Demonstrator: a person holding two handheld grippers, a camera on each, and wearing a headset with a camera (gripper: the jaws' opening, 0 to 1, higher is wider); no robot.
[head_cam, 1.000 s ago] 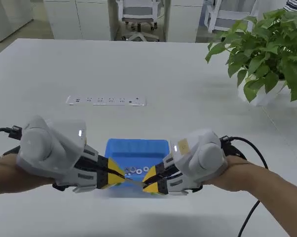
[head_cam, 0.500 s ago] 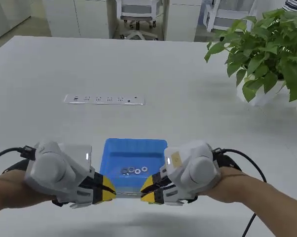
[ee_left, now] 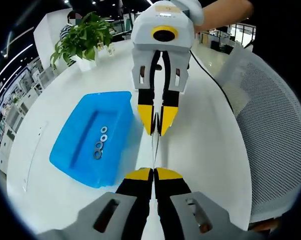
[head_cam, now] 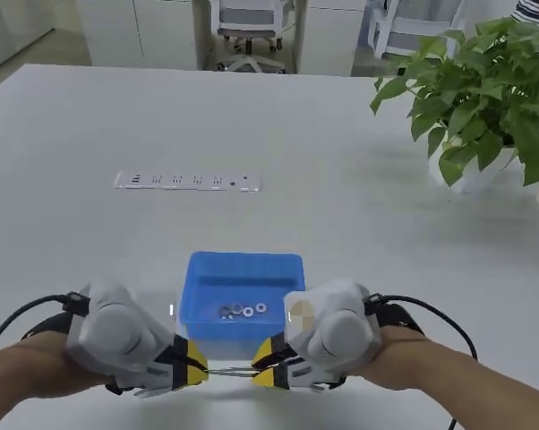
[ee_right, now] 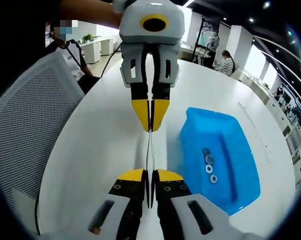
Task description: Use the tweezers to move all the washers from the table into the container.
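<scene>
Clamps the thin, bright metal tweezers (ee_left: pixel 154 148) from both ends: left gripper (head_cam: pixel 196 369) with its yellow-tipped jaws pressed together on one end, right gripper (head_cam: pixel 262 374) closed the same way on the other. Holds them level, low over the smooth white table (head_cam: pixel 341 206), just in front of the near wall of the blue plastic container (head_cam: pixel 243 269). Inside that shallow rectangular tray, a few small flat silvery washers (head_cam: pixel 243 311), ring-shaped, in a short row.

4 washers (ee_left: pixel 99 145), 1 container (ee_left: pixel 119 112), 1 tweezers (ee_right: pixel 150 150), 1 left tool (ee_left: pixel 154 173), 1 right tool (ee_right: pixel 150 174), 1 plant (head_cam: pixel 484 85).
</scene>
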